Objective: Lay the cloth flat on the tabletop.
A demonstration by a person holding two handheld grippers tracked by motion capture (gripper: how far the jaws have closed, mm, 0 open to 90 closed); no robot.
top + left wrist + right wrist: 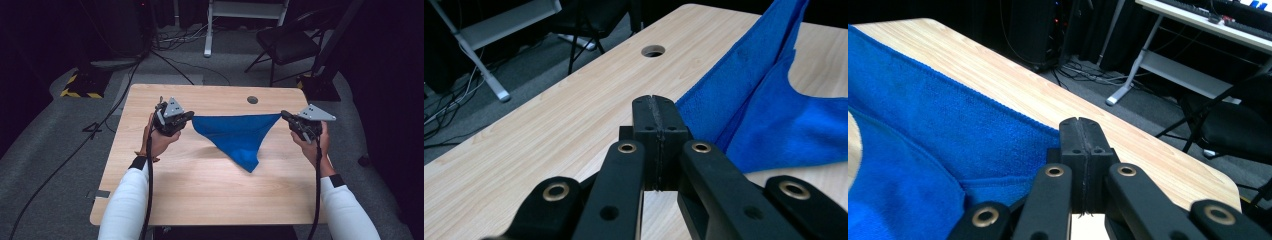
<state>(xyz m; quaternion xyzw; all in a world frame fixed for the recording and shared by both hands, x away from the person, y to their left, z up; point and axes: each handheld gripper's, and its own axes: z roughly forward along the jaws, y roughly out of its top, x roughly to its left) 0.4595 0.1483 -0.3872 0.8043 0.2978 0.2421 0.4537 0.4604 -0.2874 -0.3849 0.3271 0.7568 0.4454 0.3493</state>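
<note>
Between your 2 claws the blue cloth (235, 137) hangs stretched, top edge pulled into a straight line from one claw to the other. Left claw (189, 116) is clamped on the cloth's left corner; right claw (284, 115) is clamped on the right corner. Below that taut edge the cloth drops in a triangle, its lowest tip touching or just above the table (200, 190), nearer your right claw than your left; can't tell which from the high view.

In the left gripper view your left claw (655, 100) has jaws pressed flat together, no gap visible at the tips. Cloth (774, 120) comes out from the right side of the pads and runs away up and right, folded into 2 layers. Ahead of the tips, a round hole (653, 50) in the tabletop, well apart from the cloth.

In the right gripper view your right claw (1081, 122) is the same: jaws together, seam closed. Cloth (938, 130) leaves on the left side of the pads and spreads away left, its hemmed edge running straight off toward the far corner of the table.

Both your hands hold the claws roughly level, pointing inward at each other. Behind the table, beyond your right claw, a black chair (285, 45) on the floor.
</note>
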